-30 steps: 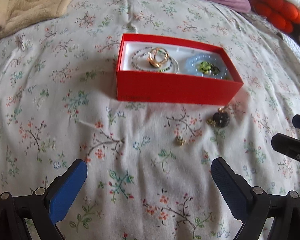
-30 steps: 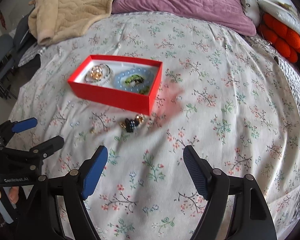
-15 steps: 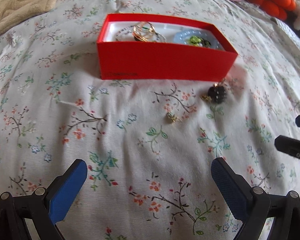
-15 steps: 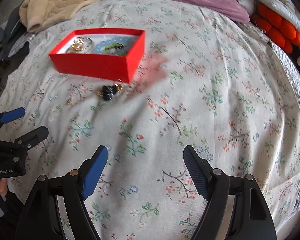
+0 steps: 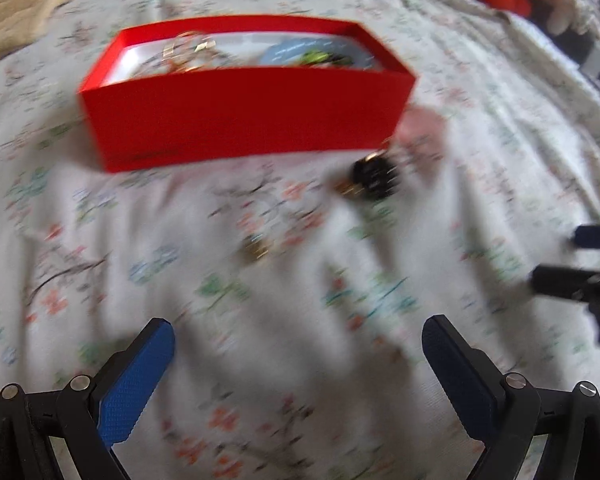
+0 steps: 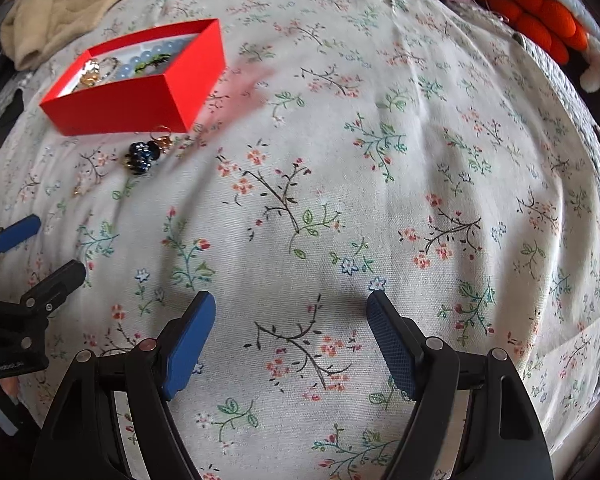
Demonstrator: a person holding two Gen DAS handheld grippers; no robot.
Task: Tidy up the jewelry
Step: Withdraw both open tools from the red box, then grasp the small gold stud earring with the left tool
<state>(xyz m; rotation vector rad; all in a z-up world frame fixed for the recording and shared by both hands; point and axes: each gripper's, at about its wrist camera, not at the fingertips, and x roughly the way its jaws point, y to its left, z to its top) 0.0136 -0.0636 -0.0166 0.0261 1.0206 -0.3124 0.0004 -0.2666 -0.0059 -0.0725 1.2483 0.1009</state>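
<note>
Both grippers are spread wide and carry nothing. Left gripper (image 5: 298, 356) points at the loose pieces; right gripper (image 6: 291, 332) hovers over bare floral bedsheet (image 6: 380, 160), well off to the side of the work.

Open red cardboard box (image 5: 244, 116) sits on the sheet and already holds a pale blue bead bracelet (image 6: 140, 65) with something green on it, and gold rings (image 6: 90, 72) at the other end. Two pieces lie loose on the sheet: a dark beaded cluster with gold loops (image 5: 374, 176) just beside the box's front corner, and a small gold stud-like piece (image 5: 256, 249) nearer the left gripper, apart from the box.

Step in hand, as I read it: left gripper goes for the small gold piece.

How to do it well:
- Left view is motion-blurred. Settle before closing in.
- Centre the piece between the pads, come down steeply.
- Sheet is soft and creased; press lightly or the piece likely sinks and fabric gets pinched with it.
- Close slowly; a tiny hard item may squirt out.
- Lift clear of the box wall, then release low over the white lining.
</note>
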